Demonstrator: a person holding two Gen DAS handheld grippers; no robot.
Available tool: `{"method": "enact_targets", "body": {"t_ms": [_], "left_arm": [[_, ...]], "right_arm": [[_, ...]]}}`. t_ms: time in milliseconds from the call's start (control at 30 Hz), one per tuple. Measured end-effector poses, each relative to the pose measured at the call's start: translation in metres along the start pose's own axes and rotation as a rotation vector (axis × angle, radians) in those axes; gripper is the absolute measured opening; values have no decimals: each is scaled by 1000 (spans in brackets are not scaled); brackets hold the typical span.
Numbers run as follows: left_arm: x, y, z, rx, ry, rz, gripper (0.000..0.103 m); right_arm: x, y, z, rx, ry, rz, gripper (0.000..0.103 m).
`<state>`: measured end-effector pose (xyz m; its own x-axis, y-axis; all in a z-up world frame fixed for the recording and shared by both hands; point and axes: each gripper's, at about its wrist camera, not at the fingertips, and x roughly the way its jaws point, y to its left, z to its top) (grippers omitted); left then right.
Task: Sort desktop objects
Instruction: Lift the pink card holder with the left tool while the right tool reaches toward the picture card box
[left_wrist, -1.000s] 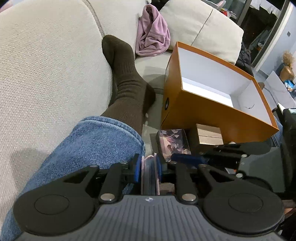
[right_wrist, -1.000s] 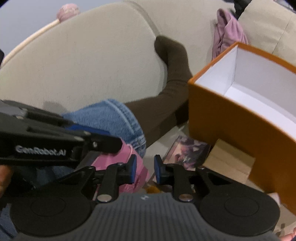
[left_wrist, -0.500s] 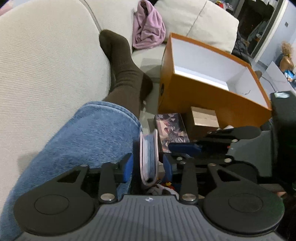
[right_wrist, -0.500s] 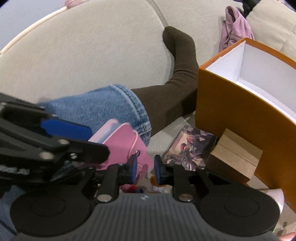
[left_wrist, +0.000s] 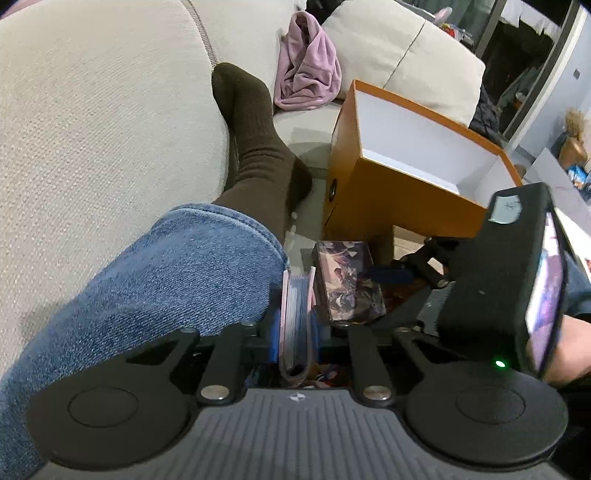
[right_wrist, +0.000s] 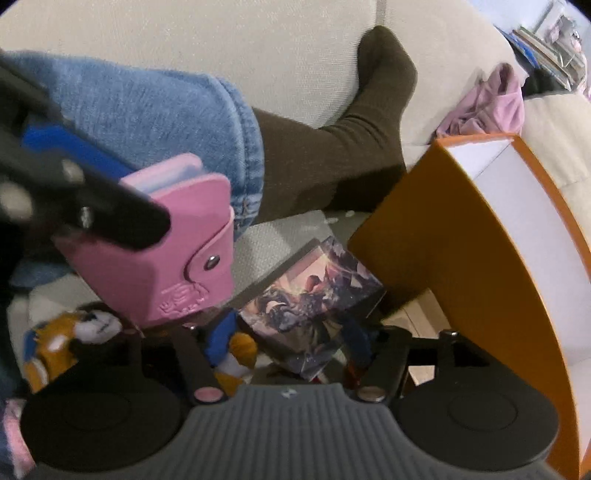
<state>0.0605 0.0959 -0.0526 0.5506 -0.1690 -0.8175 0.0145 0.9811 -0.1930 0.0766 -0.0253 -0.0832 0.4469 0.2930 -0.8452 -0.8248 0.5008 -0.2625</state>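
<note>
Beige sofa carries an orange box, a card box beside it. Left gripper jaws clamp the pink wallet edge-on; right gripper jaws spread wide around the card box.

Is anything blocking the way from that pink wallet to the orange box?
Nothing visible does. The left gripper holds the pink wallet; the printed box lies low, before the open-topped orange box.

no text reads clearly; the pink wallet bears an embossed stamp (too blurred to read).
</note>
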Motion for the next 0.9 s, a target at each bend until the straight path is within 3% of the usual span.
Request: {"method": "enact_targets", "body": {"t_ms": [233, 333, 367, 633, 900], "left_arm": [[-2, 1, -3, 0, -15, -5, 19], [-3, 1, -4, 0, -18, -4, 19], [-3, 1, -4, 0, -19, -4, 19], [-5, 0, -5, -2, -22, -2, 20], [-8, 1, -5, -7, -27, -2, 19]], "right_arm": [[8, -5, -2, -24, 31, -26, 78], [14, -17, -4, 49, 78, 21, 76], [13, -18, -4, 46, 72, 38, 70], [-14, -30, -15, 121, -24, 96, 67], [-61, -60, -8, 280, -81, 283, 65]]}}
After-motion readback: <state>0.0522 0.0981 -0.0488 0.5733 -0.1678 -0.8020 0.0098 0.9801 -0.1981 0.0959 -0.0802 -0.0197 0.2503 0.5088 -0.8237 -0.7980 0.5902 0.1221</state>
